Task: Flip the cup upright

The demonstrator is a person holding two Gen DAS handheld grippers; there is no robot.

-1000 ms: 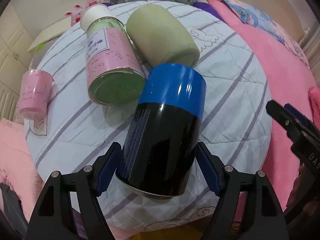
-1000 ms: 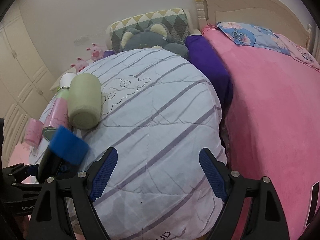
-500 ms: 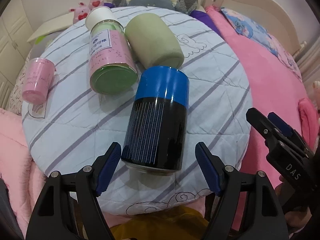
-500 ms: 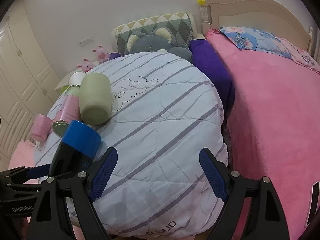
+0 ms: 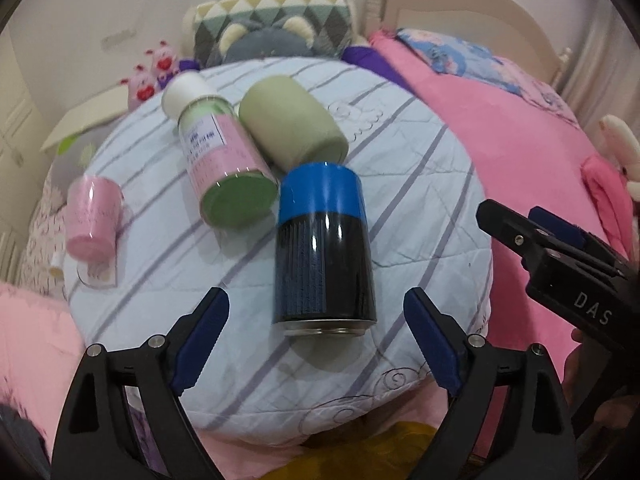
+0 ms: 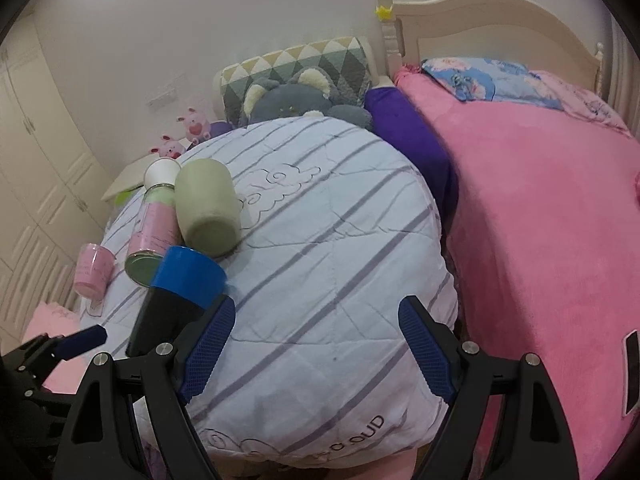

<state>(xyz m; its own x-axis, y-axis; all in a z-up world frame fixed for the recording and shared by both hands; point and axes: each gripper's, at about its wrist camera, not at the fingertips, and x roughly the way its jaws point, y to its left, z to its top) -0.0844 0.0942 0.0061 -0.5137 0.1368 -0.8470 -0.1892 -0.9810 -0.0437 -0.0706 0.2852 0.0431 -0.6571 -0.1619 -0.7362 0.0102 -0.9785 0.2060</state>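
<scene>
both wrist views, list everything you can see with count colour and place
black can with blue cap: 1, black and blue, on the quilt between the left gripper's fingers, untouched
green cup: 1, pale green, on its side behind the can
bottle: 1, pink label, white cap, green base, lying left of the cup
small pink cup: 1, pink, at the quilt's left edge
striped quilt: 1, white with grey stripes, folded mound under all of them
pink blanket: 1, pink, right
grey plush: 1, behind the quilt
left gripper: 1, black with blue pads, open
right gripper: 1, same, open
</scene>
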